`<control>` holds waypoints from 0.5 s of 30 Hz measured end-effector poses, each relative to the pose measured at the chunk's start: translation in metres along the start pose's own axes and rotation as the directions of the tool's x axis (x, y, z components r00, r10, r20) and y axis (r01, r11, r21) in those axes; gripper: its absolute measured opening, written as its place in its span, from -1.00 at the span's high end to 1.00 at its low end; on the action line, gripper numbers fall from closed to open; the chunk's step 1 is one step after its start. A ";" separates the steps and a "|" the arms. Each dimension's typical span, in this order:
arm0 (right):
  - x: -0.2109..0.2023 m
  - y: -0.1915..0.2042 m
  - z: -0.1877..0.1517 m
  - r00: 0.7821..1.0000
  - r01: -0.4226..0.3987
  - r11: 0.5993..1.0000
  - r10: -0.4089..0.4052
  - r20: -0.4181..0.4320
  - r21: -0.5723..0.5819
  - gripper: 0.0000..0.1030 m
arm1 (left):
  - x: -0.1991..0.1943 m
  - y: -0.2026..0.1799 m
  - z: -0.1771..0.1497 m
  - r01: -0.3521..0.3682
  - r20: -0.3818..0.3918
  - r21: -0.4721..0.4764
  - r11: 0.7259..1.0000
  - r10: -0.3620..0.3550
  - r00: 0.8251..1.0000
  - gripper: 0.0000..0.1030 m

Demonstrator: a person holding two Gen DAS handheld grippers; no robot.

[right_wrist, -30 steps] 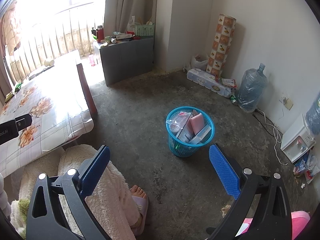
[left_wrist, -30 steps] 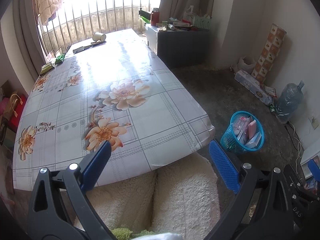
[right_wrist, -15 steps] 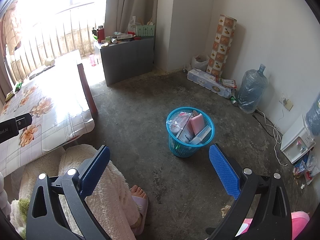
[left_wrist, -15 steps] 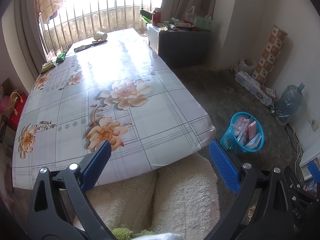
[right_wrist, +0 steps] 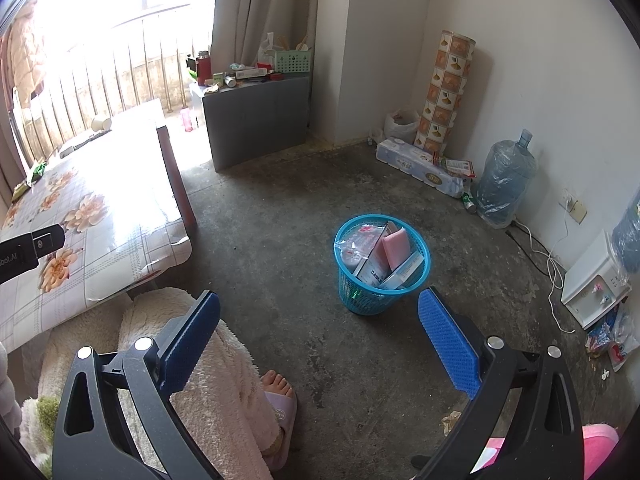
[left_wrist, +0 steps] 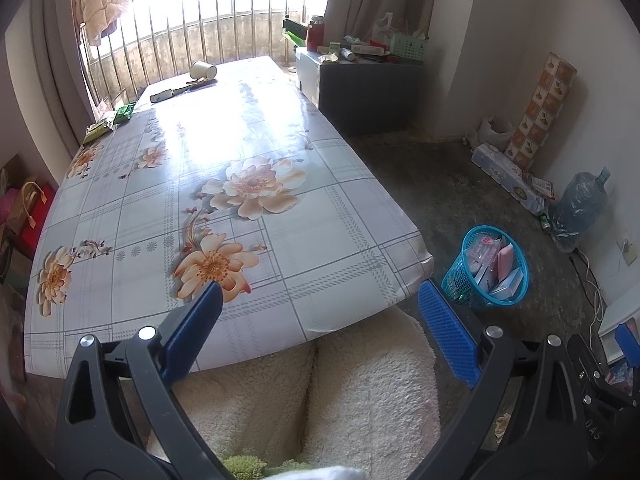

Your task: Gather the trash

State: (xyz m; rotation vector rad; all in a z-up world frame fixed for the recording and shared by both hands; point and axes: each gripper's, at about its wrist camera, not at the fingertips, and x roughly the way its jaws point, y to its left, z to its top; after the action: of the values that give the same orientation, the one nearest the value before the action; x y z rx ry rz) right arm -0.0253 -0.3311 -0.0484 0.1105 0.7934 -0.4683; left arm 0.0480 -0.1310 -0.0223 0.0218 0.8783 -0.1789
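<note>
Trash is already sitting in the bin (right_wrist: 382, 258) on the floor, while a cup (left_wrist: 203, 69) and wrappers (left_wrist: 107, 123) are waiting at the worktop's (left_wrist: 320, 184) far end — both grippers (left_wrist: 320, 312) (right_wrist: 320, 316) are gaping apart, carrying nothing.

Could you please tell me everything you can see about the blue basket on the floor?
The blue basket is a small round bin of bright blue plastic mesh with a solid rim, tapering toward its base. It stands upright on the bare concrete floor, apart from the table and clear of both grippers. It is nearly full: a clear plastic bag, a pink pad-like item and a few white boxes stick up above the rim.
</note>
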 end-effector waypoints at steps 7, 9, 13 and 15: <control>-0.001 0.001 0.002 1.000 0.000 1.000 0.000 -0.001 -0.004 -0.87 | 0.000 0.000 0.000 0.000 0.001 -0.001 1.000 0.000 1.000 -0.83; -0.001 0.001 0.002 1.000 0.001 1.000 -0.001 -0.001 -0.004 -0.87 | 0.000 0.000 0.000 0.000 0.000 0.000 1.000 0.000 1.000 -0.83; -0.001 0.001 0.002 1.000 0.001 1.000 -0.001 -0.001 -0.004 -0.87 | 0.000 0.000 0.000 0.001 0.000 -0.001 1.000 -0.001 1.000 -0.83; -0.001 0.001 0.002 1.000 0.000 1.000 0.000 0.000 -0.004 -0.87 | 0.000 0.000 0.000 0.000 0.000 -0.002 1.000 0.000 1.000 -0.83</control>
State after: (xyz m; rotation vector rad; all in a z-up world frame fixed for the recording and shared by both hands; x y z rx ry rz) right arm -0.0240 -0.3302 -0.0466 0.1069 0.7947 -0.4666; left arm 0.0481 -0.1307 -0.0222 0.0204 0.8783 -0.1777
